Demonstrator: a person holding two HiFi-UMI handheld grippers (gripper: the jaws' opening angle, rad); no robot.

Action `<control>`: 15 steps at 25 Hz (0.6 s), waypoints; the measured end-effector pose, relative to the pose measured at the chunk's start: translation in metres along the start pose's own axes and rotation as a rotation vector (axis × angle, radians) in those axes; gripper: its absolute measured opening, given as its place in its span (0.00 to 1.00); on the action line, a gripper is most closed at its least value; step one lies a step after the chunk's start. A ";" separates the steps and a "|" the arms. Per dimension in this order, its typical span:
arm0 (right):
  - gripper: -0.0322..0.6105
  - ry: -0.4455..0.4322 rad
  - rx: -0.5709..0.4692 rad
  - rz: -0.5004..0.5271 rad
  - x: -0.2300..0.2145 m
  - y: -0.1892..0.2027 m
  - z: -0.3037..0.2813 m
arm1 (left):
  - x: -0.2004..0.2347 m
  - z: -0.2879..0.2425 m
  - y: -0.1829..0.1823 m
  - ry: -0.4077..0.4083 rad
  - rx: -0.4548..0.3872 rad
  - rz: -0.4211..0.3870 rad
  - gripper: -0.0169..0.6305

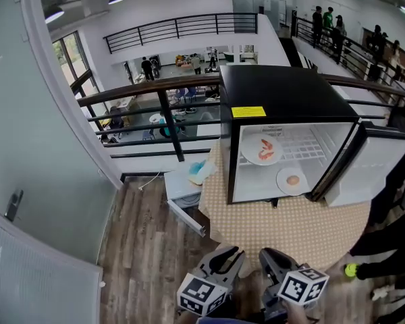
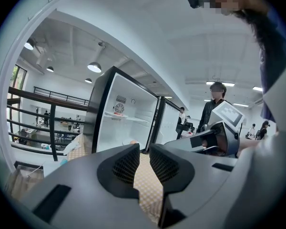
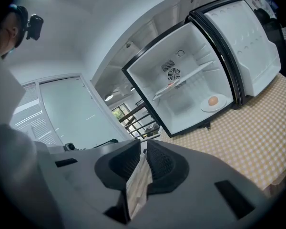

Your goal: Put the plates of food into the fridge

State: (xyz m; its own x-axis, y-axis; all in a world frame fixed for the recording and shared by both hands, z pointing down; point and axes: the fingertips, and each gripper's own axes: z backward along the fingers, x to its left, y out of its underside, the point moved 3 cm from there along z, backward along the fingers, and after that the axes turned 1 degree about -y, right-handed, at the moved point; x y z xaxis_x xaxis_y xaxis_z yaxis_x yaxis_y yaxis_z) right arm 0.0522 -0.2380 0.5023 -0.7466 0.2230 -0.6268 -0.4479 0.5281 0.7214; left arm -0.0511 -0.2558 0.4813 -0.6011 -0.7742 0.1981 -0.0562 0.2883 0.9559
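A black mini fridge [image 1: 283, 93] stands on a round table covered in checked cloth [image 1: 283, 231], its door [image 1: 368, 171] swung open to the right. Inside, a plate of pink food [image 1: 261, 150] rests on the wire shelf. A plate with a round brownish piece [image 1: 292, 180] sits on the fridge floor and also shows in the right gripper view [image 3: 213, 101]. My left gripper [image 1: 231, 252] [image 2: 144, 149] and right gripper [image 1: 268, 255] [image 3: 143, 147] hang side by side at the table's near edge, well back from the fridge. Each has only a narrow gap between its jaws, with nothing in it.
A dark railing [image 1: 162, 90] runs behind the fridge, with a lower hall beyond it. A low white unit with a blue cloth [image 1: 197, 171] stands left of the table. People stand close at the right [image 1: 391, 248]; one person [image 2: 214, 104] shows in the left gripper view.
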 end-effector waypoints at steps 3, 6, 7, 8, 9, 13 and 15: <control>0.13 -0.018 -0.001 0.015 -0.006 -0.001 0.015 | -0.017 0.003 0.001 -0.024 -0.003 -0.006 0.13; 0.12 -0.048 0.015 0.013 -0.005 0.004 0.040 | -0.037 0.006 0.007 -0.064 0.003 0.010 0.13; 0.12 -0.055 0.020 0.017 -0.006 0.006 0.050 | -0.046 0.006 0.009 -0.072 0.001 0.015 0.13; 0.12 -0.060 0.026 0.024 -0.007 0.008 0.061 | -0.056 0.007 0.010 -0.079 -0.002 0.019 0.13; 0.12 -0.064 0.032 0.032 -0.009 0.010 0.071 | -0.067 0.007 0.012 -0.085 -0.005 0.022 0.13; 0.11 -0.073 0.054 0.043 -0.015 0.020 0.113 | -0.116 0.013 0.021 -0.100 -0.014 0.022 0.13; 0.11 -0.091 0.060 0.046 -0.018 0.025 0.133 | -0.140 0.016 0.026 -0.111 -0.019 0.022 0.13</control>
State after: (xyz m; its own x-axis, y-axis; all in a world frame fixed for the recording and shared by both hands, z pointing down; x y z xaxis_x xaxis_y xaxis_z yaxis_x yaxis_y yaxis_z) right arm 0.1196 -0.1194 0.4926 -0.7168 0.3202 -0.6195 -0.3817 0.5634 0.7328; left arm 0.0187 -0.1308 0.4750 -0.6866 -0.7004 0.1949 -0.0276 0.2930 0.9557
